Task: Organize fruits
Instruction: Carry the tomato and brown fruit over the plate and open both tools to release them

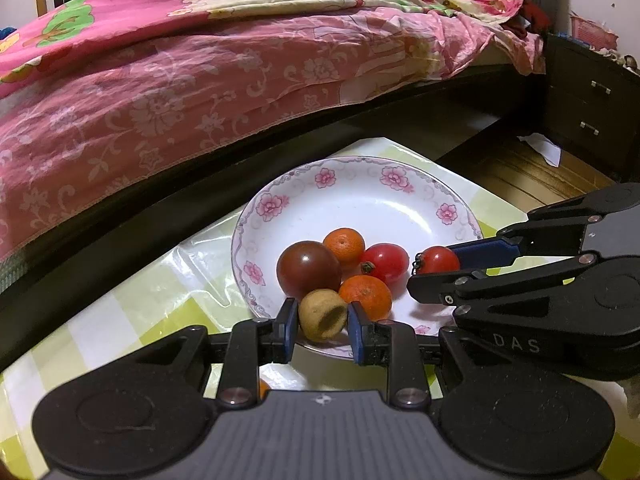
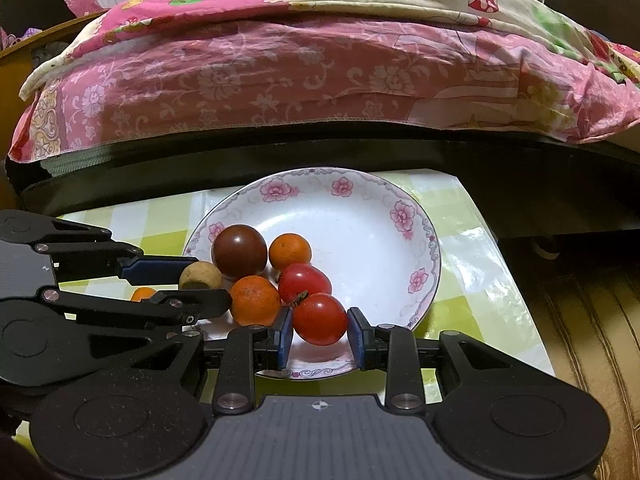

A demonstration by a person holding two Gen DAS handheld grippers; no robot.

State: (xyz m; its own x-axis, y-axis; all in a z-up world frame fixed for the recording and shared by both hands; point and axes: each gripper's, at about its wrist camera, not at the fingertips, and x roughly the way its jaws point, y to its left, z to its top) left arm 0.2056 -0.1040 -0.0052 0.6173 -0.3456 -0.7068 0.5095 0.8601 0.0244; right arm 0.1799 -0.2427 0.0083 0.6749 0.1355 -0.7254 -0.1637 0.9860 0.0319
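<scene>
Left gripper (image 1: 323, 316) jaws clench a round, matte tan fruit (image 1: 322, 314) at the near rim of the plate (image 1: 360, 200); right gripper (image 2: 320, 320) jaws clamp a glossy red tomato (image 2: 319, 319) over that glazed, floral-edged plate on the checked bench (image 2: 460, 216).

I see a white shallow plate with pink flower rim (image 2: 404, 216) holding a dark maroon round tomato (image 2: 239, 251), two small orange tangerines (image 2: 289, 251) (image 2: 254, 300), and a red tomato (image 2: 304, 282). A second red tomato (image 2: 320, 319) and a tan round fruit (image 1: 322, 314) sit at its near edge.
</scene>
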